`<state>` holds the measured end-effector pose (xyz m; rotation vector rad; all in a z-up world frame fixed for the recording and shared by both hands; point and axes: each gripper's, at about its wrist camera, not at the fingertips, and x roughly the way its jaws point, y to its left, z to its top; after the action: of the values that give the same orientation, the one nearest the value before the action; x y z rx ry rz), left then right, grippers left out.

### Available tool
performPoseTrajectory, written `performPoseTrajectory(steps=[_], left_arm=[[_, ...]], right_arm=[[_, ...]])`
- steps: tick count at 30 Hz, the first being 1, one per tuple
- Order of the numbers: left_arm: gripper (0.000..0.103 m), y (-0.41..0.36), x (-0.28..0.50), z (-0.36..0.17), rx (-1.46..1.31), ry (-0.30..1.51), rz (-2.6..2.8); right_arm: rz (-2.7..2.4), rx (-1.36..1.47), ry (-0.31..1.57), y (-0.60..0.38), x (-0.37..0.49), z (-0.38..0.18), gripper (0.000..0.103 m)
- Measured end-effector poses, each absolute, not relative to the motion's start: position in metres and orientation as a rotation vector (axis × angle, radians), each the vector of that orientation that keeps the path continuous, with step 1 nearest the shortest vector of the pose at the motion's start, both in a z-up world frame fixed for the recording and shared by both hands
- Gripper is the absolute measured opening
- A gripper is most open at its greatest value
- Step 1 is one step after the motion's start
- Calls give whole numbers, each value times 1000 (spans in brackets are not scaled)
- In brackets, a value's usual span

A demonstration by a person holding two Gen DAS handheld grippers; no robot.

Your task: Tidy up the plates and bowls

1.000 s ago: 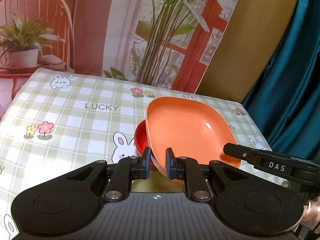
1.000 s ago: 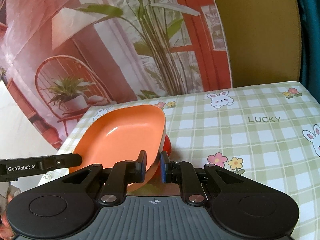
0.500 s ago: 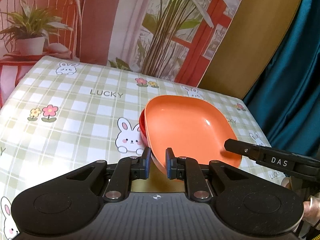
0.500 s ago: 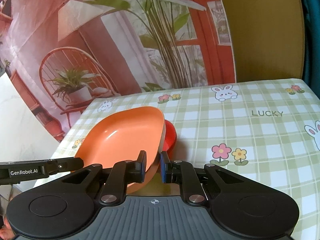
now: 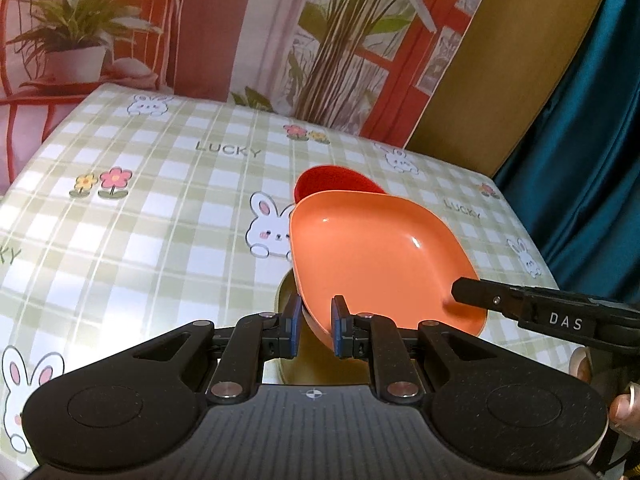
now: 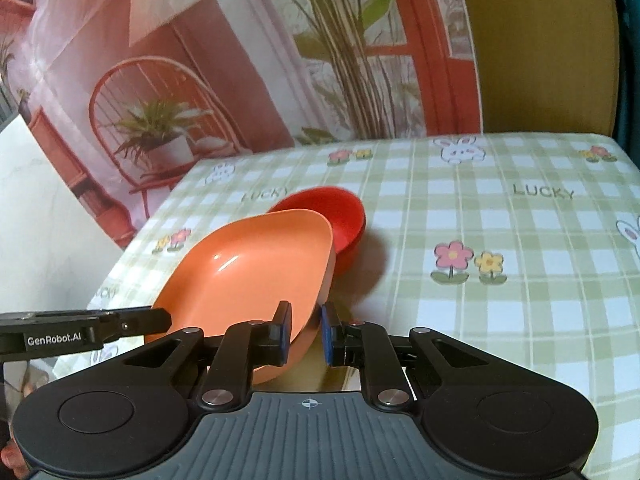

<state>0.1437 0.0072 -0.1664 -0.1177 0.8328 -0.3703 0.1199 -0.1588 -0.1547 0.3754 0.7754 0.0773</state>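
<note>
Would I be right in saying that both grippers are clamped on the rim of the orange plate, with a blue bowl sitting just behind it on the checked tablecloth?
Nearly: the bowl behind the orange plate is red, not blue, as the right wrist view shows. The rest stands.

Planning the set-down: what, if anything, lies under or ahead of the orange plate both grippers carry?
The orange plate is pinched by the left gripper and right gripper. A red bowl sits on the tablecloth right behind the plate's far edge, partly hidden, so it crowds a set-down there.
</note>
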Motion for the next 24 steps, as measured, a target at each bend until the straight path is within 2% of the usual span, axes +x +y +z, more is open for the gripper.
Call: performPoseTrajectory(steps=[24], left_arm=[[17,9,144,-194,-126,915,-357]], right_arm=[[82,372,900,-156,122,-185,15]])
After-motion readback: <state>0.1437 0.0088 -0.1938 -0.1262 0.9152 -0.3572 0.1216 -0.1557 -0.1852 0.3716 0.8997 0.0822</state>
